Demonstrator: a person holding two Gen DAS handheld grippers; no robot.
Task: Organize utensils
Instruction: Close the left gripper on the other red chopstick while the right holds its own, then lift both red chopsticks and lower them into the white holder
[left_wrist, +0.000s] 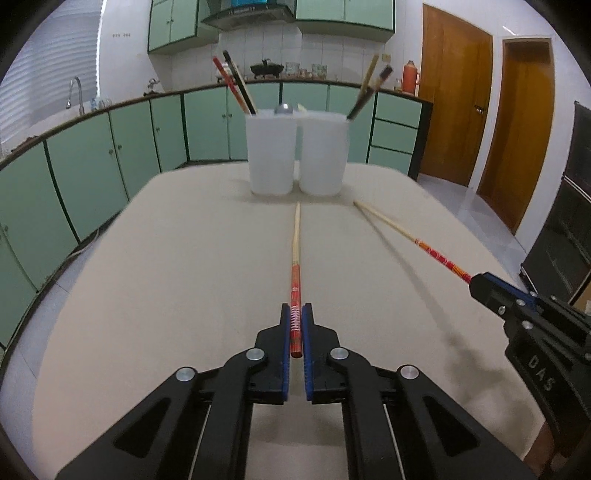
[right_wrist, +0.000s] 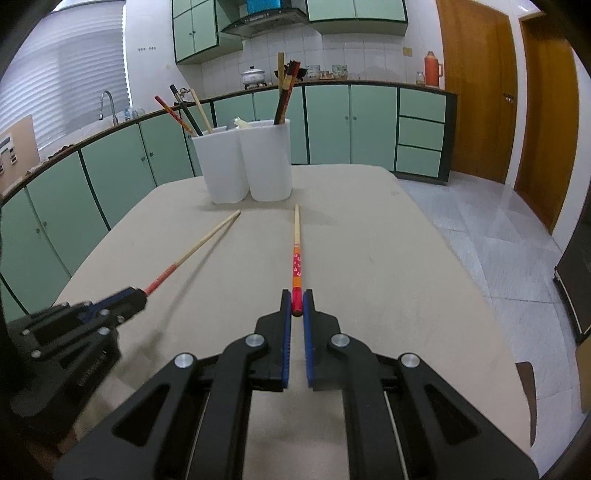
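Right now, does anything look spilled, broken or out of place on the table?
Nothing stands out. Each tool, left and right, holds one chopstick by its red end. Both white cups stand upright side by side, chopsticks leaning inside them.

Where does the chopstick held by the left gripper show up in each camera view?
Left wrist view: the chopstick runs up the centre from the left gripper.
Right wrist view: same chopstick slants at left.
Shared landmark: the two white cups ahead.
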